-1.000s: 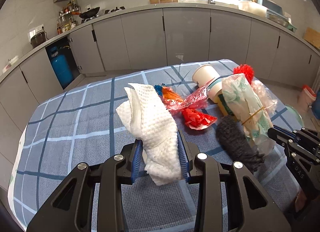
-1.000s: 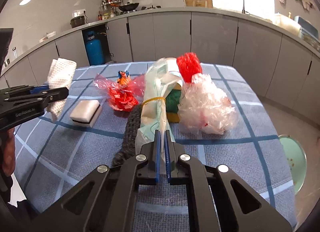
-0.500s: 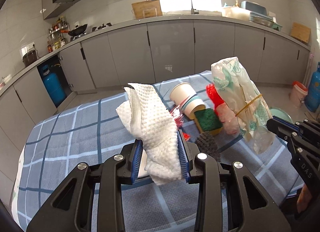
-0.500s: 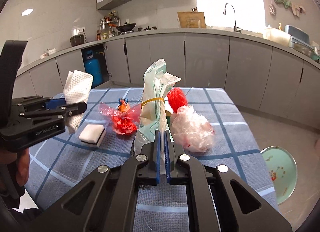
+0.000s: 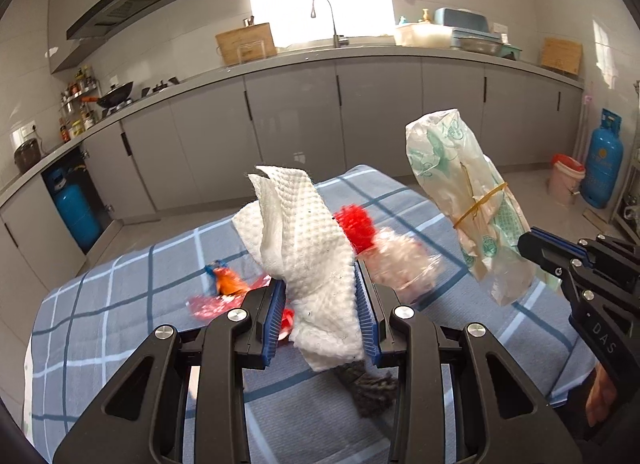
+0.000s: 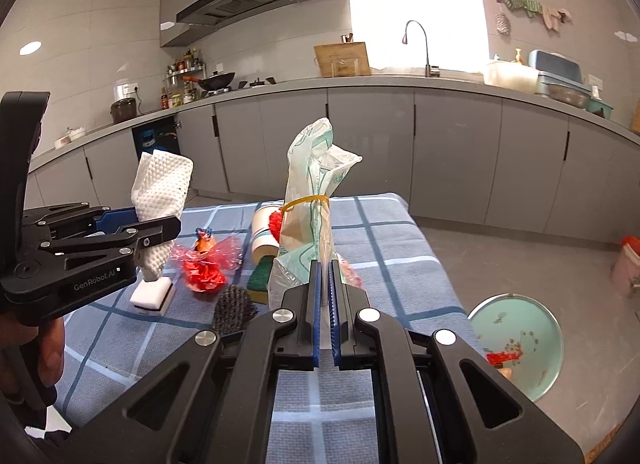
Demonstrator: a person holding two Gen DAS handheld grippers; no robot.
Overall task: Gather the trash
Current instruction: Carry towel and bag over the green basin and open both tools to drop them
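My left gripper (image 5: 320, 296) is shut on a crumpled white paper towel (image 5: 304, 248) and holds it above the blue checked table (image 5: 120, 324). It also shows in the right wrist view (image 6: 160, 192). My right gripper (image 6: 325, 276) is shut on a clear green-printed plastic bag (image 6: 312, 200) bound with a rubber band, held upright above the table's right side; the bag also shows in the left wrist view (image 5: 468, 200). On the table lie a red wrapper (image 6: 204, 264), a paper cup (image 6: 266, 232), a green sponge (image 6: 260, 276), a white sponge (image 6: 154, 296) and a dark scourer (image 6: 234, 306).
A light green bin (image 6: 520, 344) with some scraps stands on the floor right of the table. Grey kitchen cabinets (image 6: 440, 152) run behind. A blue gas cylinder (image 5: 600, 164) and a pink bucket (image 5: 566, 180) stand at the far right.
Both grippers have risen and pulled back from the table with their loads. The bag has lifted clear of the trash pile. Both grips are unchanged.
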